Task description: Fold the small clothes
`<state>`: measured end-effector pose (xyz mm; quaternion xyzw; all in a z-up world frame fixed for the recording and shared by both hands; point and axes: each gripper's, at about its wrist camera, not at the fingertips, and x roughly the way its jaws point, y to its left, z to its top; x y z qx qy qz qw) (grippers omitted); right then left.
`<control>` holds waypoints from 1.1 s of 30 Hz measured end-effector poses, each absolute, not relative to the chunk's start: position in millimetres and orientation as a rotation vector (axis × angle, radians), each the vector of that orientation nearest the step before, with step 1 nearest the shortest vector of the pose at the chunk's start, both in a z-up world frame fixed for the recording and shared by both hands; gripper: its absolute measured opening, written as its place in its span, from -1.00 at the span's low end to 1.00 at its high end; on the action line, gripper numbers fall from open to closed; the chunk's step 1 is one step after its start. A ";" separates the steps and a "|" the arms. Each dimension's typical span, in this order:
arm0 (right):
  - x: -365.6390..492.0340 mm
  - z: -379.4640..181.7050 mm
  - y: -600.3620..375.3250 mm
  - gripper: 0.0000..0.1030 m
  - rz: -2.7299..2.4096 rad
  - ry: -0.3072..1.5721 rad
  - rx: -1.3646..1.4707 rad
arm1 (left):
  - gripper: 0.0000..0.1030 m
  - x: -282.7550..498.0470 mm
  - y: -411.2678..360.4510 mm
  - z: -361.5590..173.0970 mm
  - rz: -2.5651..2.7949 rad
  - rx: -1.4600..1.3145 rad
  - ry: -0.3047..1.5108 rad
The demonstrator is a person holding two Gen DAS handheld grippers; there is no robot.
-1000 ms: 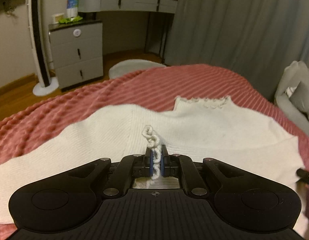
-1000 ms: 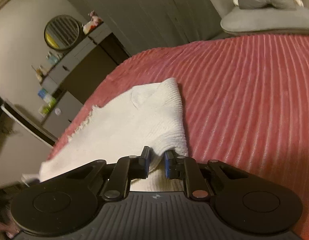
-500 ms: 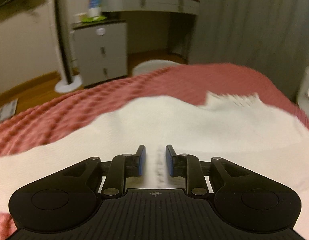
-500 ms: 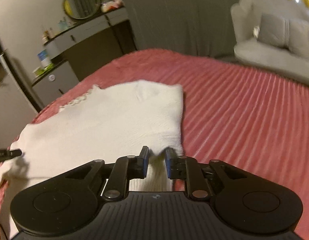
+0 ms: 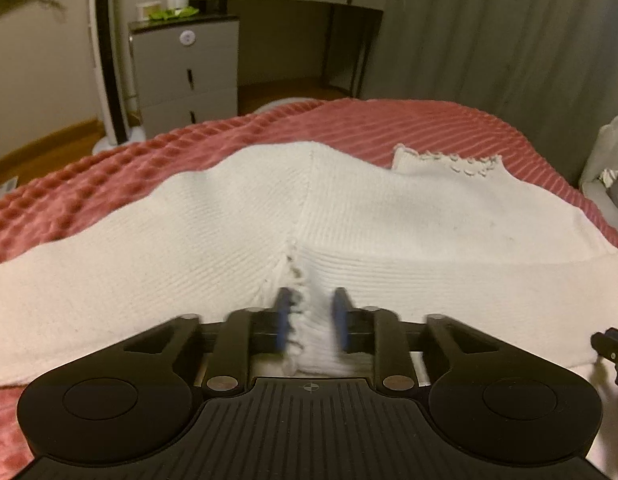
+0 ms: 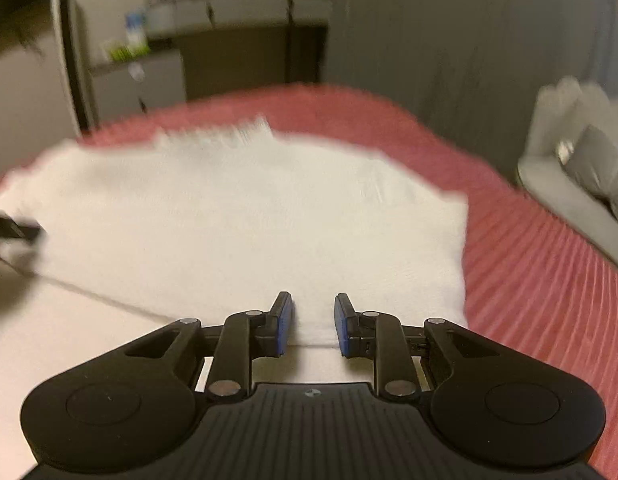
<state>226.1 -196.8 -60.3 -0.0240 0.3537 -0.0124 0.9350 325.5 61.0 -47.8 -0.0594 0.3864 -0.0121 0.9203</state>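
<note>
Both fisheye views look forward and steeply down along their own black two-finger tools, from low and close over a white ribbed knit garment (image 5: 389, 224) spread on a pink-red waffle-textured bedspread (image 5: 109, 184).

The left wrist view sits over the garment's near edge. It faces across the bed toward a grey three-drawer cabinet (image 5: 185, 72) and grey pleated curtain (image 5: 489, 40).

The right wrist view (heavily blurred) faces much the same way from further right, with a pale grey armchair (image 6: 581, 168) at its edge.

Both share the garment (image 6: 229, 220), bedspread (image 6: 529, 260), cabinet (image 6: 137, 84) and curtain (image 6: 449, 40).
</note>
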 end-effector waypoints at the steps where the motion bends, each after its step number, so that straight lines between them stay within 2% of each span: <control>1: 224.3 -64.7 -198.9 -0.58 -0.017 0.703 -0.045 | -0.67 325.6 62.7 -47.8 -0.026 -0.129 0.792; 13: 226.2 -67.7 -180.2 -0.55 -0.020 0.717 -0.159 | -0.75 328.7 61.3 -44.3 0.004 -0.087 0.796; 20: 227.2 -65.4 -174.8 -0.55 -0.012 0.742 -0.217 | -0.67 333.2 72.6 -45.1 0.016 -0.093 0.821; 23: 228.8 -65.0 -171.3 -0.55 -0.003 0.761 -0.261 | -0.40 327.0 81.5 -38.6 0.019 -0.155 0.839; 25: 230.3 -63.7 -169.8 -0.54 0.001 0.772 -0.281 | 0.15 312.4 93.6 -30.4 0.028 -0.237 0.830; 26: 229.9 -62.5 -169.2 -0.52 0.000 0.775 -0.287 | 0.25 303.3 99.9 -26.8 0.030 -0.270 0.812; 27: 227.9 -59.7 -168.3 -0.48 -0.008 0.778 -0.289 | 0.51 291.3 107.2 -23.5 0.028 -0.301 0.795; 28: 223.3 -54.6 -167.6 -0.43 -0.018 0.778 -0.281 | 0.67 276.5 115.7 -21.5 0.023 -0.331 0.787; 30: 202.5 -42.7 -170.3 0.03 -0.011 0.755 -0.198 | 0.69 253.7 127.0 -21.6 0.023 -0.370 0.798; 33: 146.9 -38.0 -170.2 0.08 0.038 0.676 -0.090 | 0.69 220.1 130.9 -27.9 0.025 -0.382 0.828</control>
